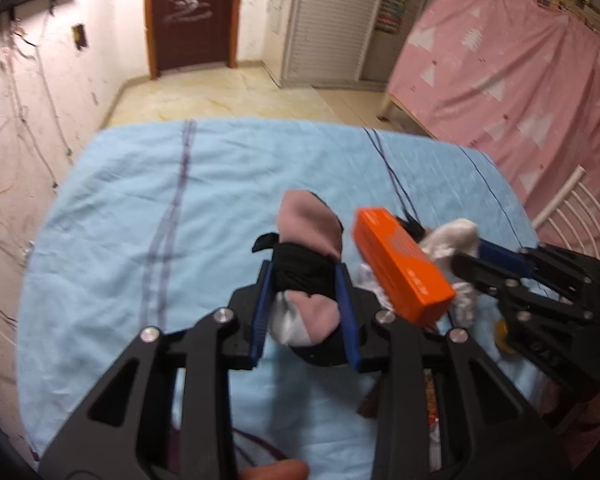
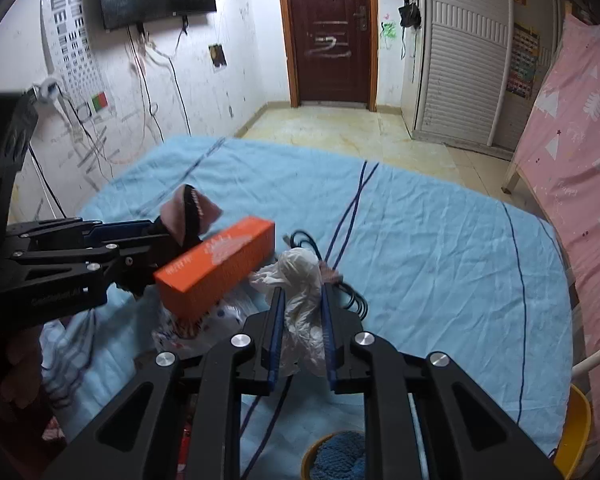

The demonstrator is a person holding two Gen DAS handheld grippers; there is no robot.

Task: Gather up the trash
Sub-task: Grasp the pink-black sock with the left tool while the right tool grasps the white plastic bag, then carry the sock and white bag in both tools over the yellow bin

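Note:
My left gripper (image 1: 306,276) is shut on a pink and black cloth bundle (image 1: 310,232), held above the blue bed sheet (image 1: 160,200); the bundle (image 2: 190,214) and left gripper (image 2: 156,232) also show in the right wrist view. My right gripper (image 2: 302,300) is shut on a crumpled white tissue (image 2: 300,276); it also shows in the left wrist view (image 1: 472,254), holding the tissue (image 1: 452,236). An orange box (image 1: 404,268) lies tilted between the two grippers, also seen in the right wrist view (image 2: 216,264). A spotted white wrapper (image 2: 216,320) lies under the box.
A black cable (image 2: 352,300) lies coiled on the sheet behind the tissue. A yellow bowl with blue cloth (image 2: 336,456) sits below the right gripper. A pink-covered bed (image 2: 580,184) stands to the right. The tiled floor (image 2: 340,128) and a brown door (image 2: 332,32) lie beyond.

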